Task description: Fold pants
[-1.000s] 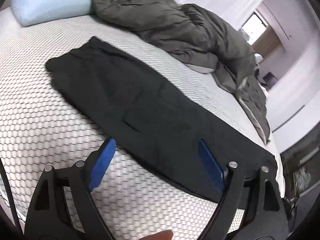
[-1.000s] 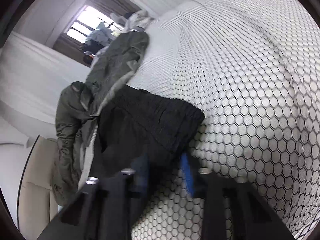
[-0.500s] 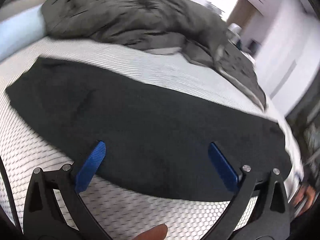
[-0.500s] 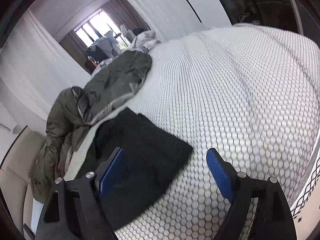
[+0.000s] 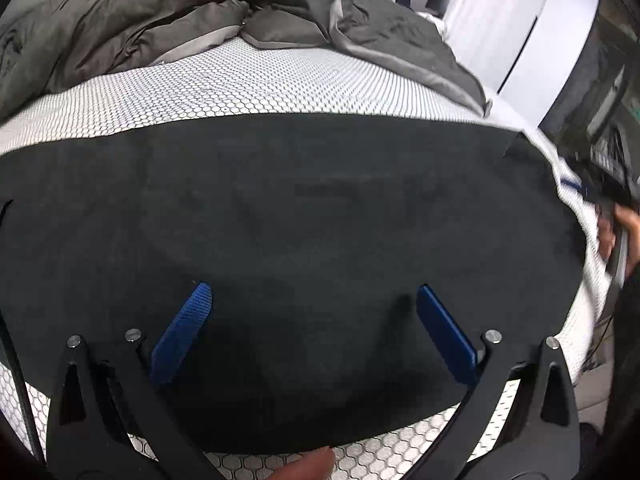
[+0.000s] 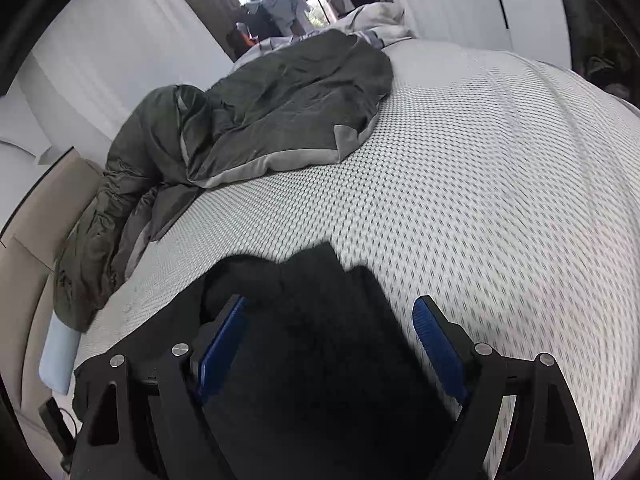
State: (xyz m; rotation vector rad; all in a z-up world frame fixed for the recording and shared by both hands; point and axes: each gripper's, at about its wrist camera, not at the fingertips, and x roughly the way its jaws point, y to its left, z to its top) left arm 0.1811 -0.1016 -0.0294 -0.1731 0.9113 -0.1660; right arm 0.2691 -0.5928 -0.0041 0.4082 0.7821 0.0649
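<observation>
Black pants (image 5: pixel 280 216) lie flat and folded lengthwise across the white honeycomb-patterned mattress (image 5: pixel 256 84). My left gripper (image 5: pixel 312 300) hovers over their middle with its blue pads wide apart and nothing between them. In the right wrist view one end of the pants (image 6: pixel 316 320) lies under my right gripper (image 6: pixel 330 312), whose jaws also stand open over the cloth without pinching it. At the right edge of the left wrist view a hand (image 5: pixel 616 232) holds the other gripper beside the pants' end.
A rumpled dark olive duvet (image 5: pixel 168 12) is heaped along the far side of the bed (image 6: pixel 272 112). A pale blue pillow (image 6: pixel 60 360) lies at the left. The mattress edge (image 5: pixel 580 320) drops off at the right; white wardrobe doors (image 5: pixel 540 32) stand beyond.
My right gripper let go of the pants' end, opened wide and lifted away. My left gripper swept along the pants toward their middle and rolled, staying open.
</observation>
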